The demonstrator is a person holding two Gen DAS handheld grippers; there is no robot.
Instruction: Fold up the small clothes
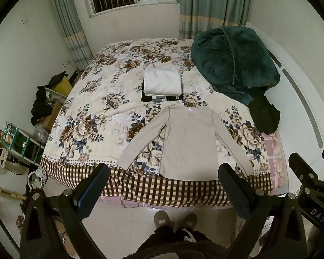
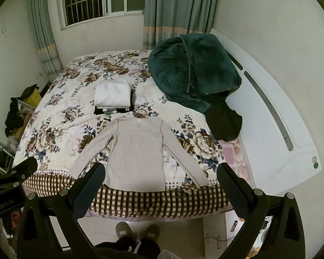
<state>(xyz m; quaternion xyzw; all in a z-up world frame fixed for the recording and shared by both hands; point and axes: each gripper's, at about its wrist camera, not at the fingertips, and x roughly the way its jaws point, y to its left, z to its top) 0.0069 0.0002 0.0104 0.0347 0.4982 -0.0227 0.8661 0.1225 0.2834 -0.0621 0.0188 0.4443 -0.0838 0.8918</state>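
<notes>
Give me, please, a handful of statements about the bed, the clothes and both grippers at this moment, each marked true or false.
1. The beige long-sleeved shirt lies spread flat with both sleeves out. True.
2. The left gripper is clamped on a sleeve. False: its jaws are wide apart and hold nothing.
3. A white folded garment tops the stack beyond the shirt. True.
4. The dark green blanket is folded neatly. False: it sits bunched in a heap.
5. The right gripper is open. True.
</notes>
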